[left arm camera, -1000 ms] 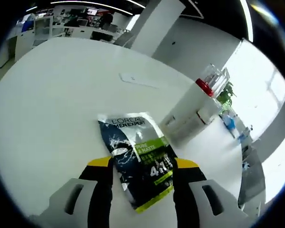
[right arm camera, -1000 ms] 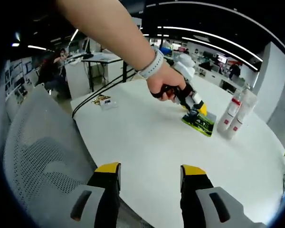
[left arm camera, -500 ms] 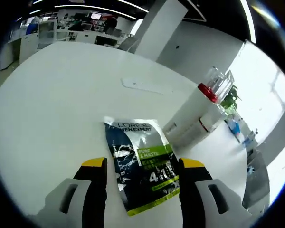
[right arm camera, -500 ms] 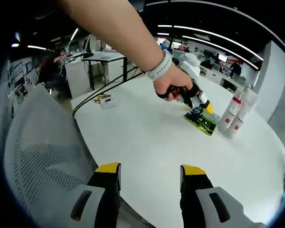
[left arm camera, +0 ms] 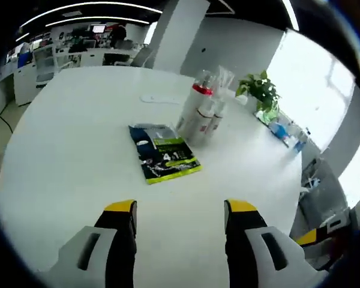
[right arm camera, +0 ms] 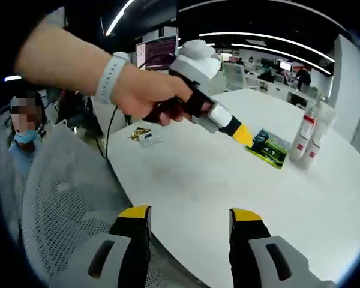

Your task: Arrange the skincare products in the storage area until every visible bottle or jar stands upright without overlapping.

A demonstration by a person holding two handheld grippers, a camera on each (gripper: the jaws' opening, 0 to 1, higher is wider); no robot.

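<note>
Now my left tool (left arm camera: 180,207) hangs open and empty, because the flat packet (left arm camera: 162,161) already lies on the table (left arm camera: 60,156) beside the upright bottles (left arm camera: 199,114), and my right tool (right arm camera: 189,215) waits open by the near edge.

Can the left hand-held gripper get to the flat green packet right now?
Probably yes. The left hand-held gripper has open jaws aimed toward the packet, with bare white table between them. The bottles stand beyond the packet, not in the way.
</note>
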